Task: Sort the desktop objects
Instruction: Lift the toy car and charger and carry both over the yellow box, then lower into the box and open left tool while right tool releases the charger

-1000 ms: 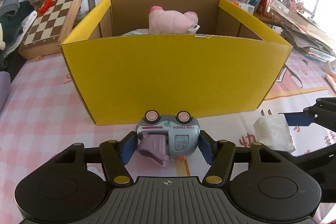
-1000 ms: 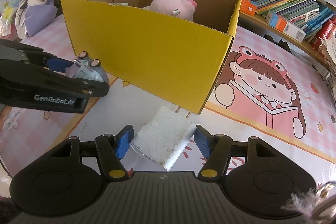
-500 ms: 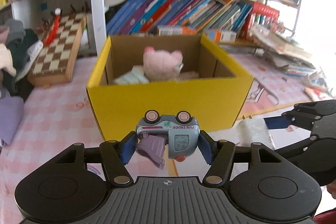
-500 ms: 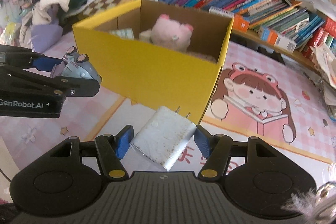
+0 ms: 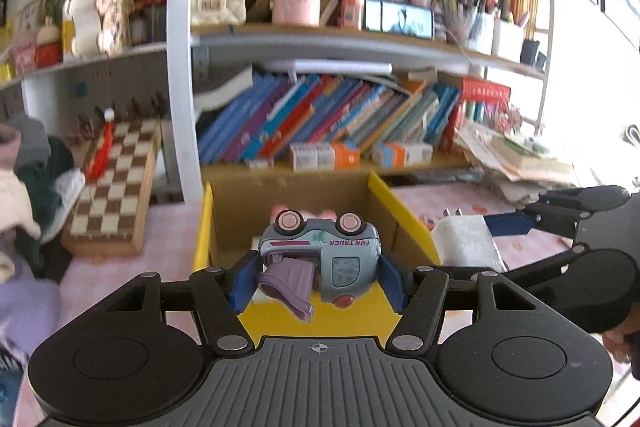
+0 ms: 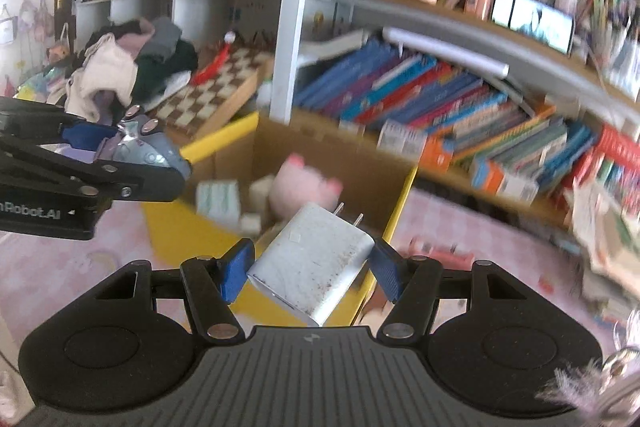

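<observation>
My left gripper (image 5: 318, 277) is shut on a grey-blue toy truck (image 5: 320, 259), held wheels-up, a purple ramp hanging from it. My right gripper (image 6: 308, 269) is shut on a white plug-in charger (image 6: 310, 263), prongs pointing away. Both are raised above the near edge of the yellow cardboard box (image 5: 204, 227) (image 6: 398, 203). Inside the box lie a pink plush pig (image 6: 302, 185) and a pale packet (image 6: 218, 197). The left gripper with the truck (image 6: 140, 145) shows at the left of the right wrist view; the right gripper with the charger (image 5: 466, 241) shows at the right of the left wrist view.
Behind the box stands a bookshelf (image 5: 320, 123) full of slanted books. A folded chessboard (image 5: 116, 187) leans to the left, beside a heap of clothes (image 6: 128, 71). Stacked papers (image 5: 516, 159) lie to the right. A pink patterned mat (image 6: 460, 235) covers the desk.
Both grippers have risen with their loads and tilted up toward level. The box has dropped lower in both views, its inside now showing, and the upper shelves have come into view.
</observation>
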Motion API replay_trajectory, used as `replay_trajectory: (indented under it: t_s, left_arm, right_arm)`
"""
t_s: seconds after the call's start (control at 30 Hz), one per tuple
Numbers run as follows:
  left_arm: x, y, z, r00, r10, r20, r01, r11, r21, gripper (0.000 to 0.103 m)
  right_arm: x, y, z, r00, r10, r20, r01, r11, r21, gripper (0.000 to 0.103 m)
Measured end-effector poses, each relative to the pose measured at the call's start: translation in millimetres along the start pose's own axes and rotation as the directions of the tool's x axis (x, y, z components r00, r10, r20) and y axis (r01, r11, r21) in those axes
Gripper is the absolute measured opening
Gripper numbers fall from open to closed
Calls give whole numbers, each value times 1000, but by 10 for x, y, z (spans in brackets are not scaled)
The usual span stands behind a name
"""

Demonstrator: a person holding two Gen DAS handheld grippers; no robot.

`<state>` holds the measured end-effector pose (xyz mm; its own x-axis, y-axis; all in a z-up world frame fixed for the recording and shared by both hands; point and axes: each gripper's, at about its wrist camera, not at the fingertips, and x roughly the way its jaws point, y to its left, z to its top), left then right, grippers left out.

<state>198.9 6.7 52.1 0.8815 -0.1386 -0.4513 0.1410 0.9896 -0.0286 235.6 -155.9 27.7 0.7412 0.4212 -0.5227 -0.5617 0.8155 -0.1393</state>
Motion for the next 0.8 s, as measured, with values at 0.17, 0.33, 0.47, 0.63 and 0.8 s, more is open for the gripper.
replay_trajectory:
  t_s: [0.17, 0.33, 0.47, 0.63, 0.8]
  left_arm:
    - [173, 38, 152, 999, 32, 20, -32, 999, 26, 62]
    - [450, 5, 189, 999, 35, -21, -34, 998, 43, 62]
    - [686, -66, 162, 997, 18, -71, -14, 999, 50, 62]
    - [982, -117, 109, 989, 19, -144, -13, 999, 42, 62]
    - [1182, -121, 84, 979, 10, -202, -4, 1000, 31, 62]
  right_arm:
    - [226, -228, 302, 999, -23, 47, 25, 999, -37, 61]
    - [548, -373, 547, 998, -2, 56, 7, 995, -96, 61]
    - [901, -391, 614, 1000, 28, 8, -26, 987, -161, 61]
    - [1374, -403, 636, 996, 44, -80, -62, 967, -247, 61]
    - [1710, -437, 605, 985, 75, -155, -122, 939, -322, 61]
